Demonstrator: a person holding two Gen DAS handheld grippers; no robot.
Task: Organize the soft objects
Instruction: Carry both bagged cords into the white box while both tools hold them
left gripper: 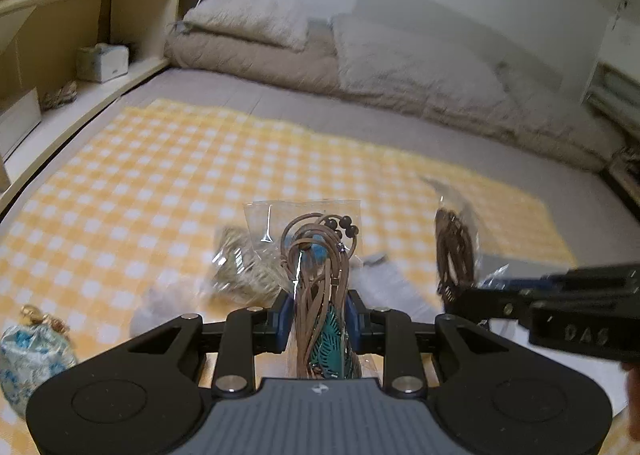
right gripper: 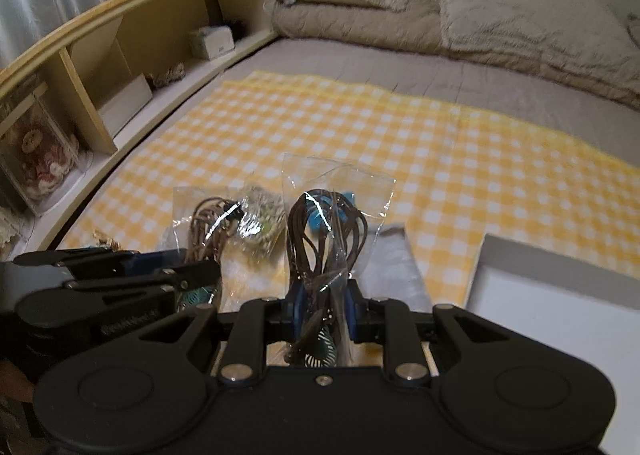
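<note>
In the left wrist view my left gripper is shut on a clear bag of light brown cords with dark beads and a teal leaf pendant, held above the yellow checked cloth. My right gripper is shut on a clear bag of dark brown cords with a blue piece inside. Each gripper shows in the other's view: the right gripper with its dark bag at the right, the left gripper with its light brown bag at the left.
A third clear bag with pale greenish contents lies on the cloth between the two. A blue-and-white patterned pouch sits near left, a white box near right. Wooden shelves run along the left; pillows lie at the far end.
</note>
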